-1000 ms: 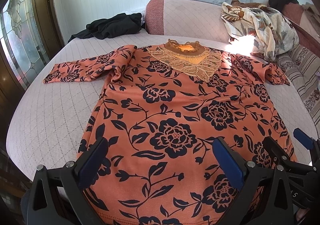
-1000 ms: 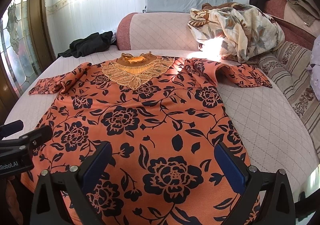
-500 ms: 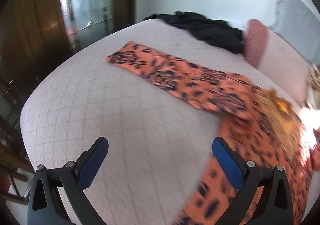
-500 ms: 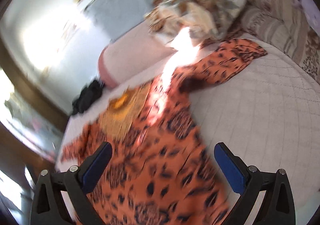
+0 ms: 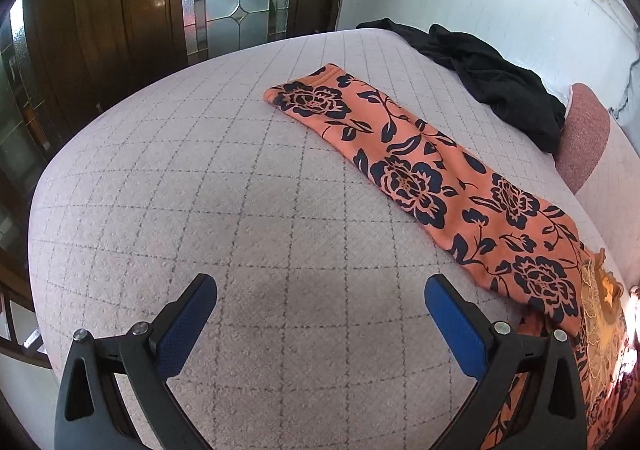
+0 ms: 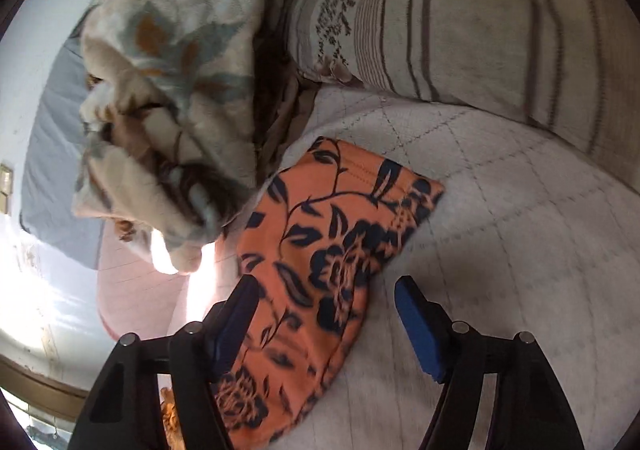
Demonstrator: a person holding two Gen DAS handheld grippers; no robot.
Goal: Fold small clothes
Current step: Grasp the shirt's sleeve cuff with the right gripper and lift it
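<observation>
Above each sleeve (image 5: pixel 420 178), left gripper (image 5: pixel 320 314) gapes; right gripper (image 6: pixel 326 306), closing, holds nothing.

I read daylight in both views. The left wrist view is sharp, with fisheye curvature and dark corners. The right wrist view shows motion blur on the floral blanket (image 6: pixel 168 90) and blown-out glare beneath it.
</observation>
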